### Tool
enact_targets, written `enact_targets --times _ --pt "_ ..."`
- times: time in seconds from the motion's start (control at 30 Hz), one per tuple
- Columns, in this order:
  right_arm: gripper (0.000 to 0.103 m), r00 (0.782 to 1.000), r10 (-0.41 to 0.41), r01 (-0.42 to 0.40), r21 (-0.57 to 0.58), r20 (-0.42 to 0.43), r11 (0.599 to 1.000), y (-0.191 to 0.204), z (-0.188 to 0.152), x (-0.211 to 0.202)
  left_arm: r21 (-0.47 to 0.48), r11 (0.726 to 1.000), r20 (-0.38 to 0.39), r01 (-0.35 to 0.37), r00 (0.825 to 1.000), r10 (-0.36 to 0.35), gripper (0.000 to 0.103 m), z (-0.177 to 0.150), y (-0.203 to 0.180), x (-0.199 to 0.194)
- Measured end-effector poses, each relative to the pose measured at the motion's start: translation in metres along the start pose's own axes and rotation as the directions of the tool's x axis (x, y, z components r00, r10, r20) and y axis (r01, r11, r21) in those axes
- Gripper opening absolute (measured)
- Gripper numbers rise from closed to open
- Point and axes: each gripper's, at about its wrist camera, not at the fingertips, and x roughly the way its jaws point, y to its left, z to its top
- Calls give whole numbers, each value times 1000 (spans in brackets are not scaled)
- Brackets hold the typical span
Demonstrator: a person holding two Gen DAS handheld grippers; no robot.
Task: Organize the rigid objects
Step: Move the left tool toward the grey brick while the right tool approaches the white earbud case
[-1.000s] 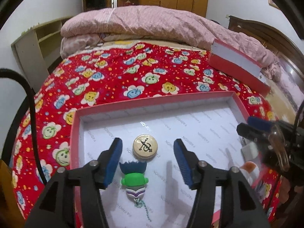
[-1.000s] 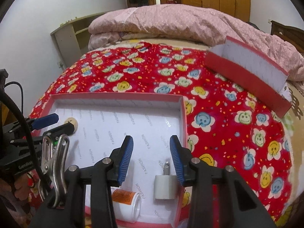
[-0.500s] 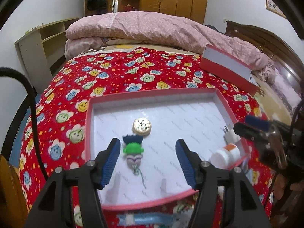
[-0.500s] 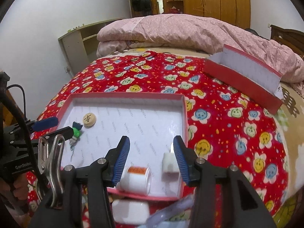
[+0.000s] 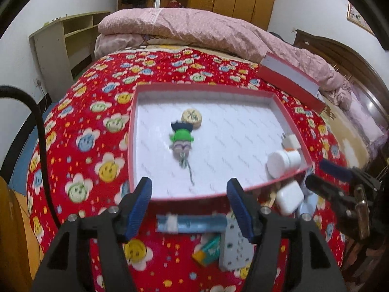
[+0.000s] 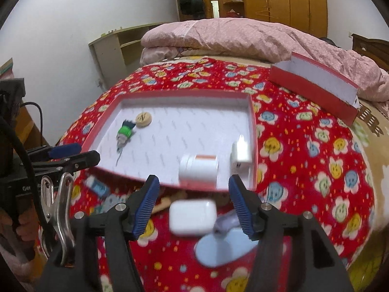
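We hold our left gripper (image 5: 190, 205) and our right gripper (image 6: 194, 204) over the near edge of the red box (image 5: 204, 88) on the flowery bedspread (image 5: 97, 126). Both pairs of blue fingers are opening, and nothing is between them; they hold nothing.

Four things are already in the box. A round wooden piece (image 5: 192, 118) with a dark mark lies at the far left, touching a little green toy figure (image 5: 181, 140) just in front of it. A white bottle (image 6: 198, 169) with an orange band lies at the near right, beside a white plug charger (image 6: 240, 155) in the right corner.

We think about half the job is left. Still on the bed, just in front of the box, are a white case (image 6: 192, 216), a light blue flat thing (image 6: 223, 245), a blue tube (image 5: 192, 222), a grey power strip (image 5: 234, 249) and a small green packet (image 5: 207, 249). The box lid (image 6: 313, 85) stands far off to the right.

The box paper has small print all over it, too blurry to read. The left tool's body shows a few letters in the right view, too cut off to read
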Motion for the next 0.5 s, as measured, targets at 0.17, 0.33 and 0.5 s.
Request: enact_targets --times 0.17,0.33,0.5 --pt "63 1000 -2 2 -27 -15 1000 6 -20 -4 7 1000 -14 -8 1000 8 78 -14 0 1" --pt "69 1000 -6 5 -45 -30 999 9 -40 -4 22 1000 -12 -8 1000 8 85 -24 -3 1" --pt "70 999 -5 4 -44 -44 999 8 -57 -2 9 1000 -26 0 1000 0 87 -34 -1 6"
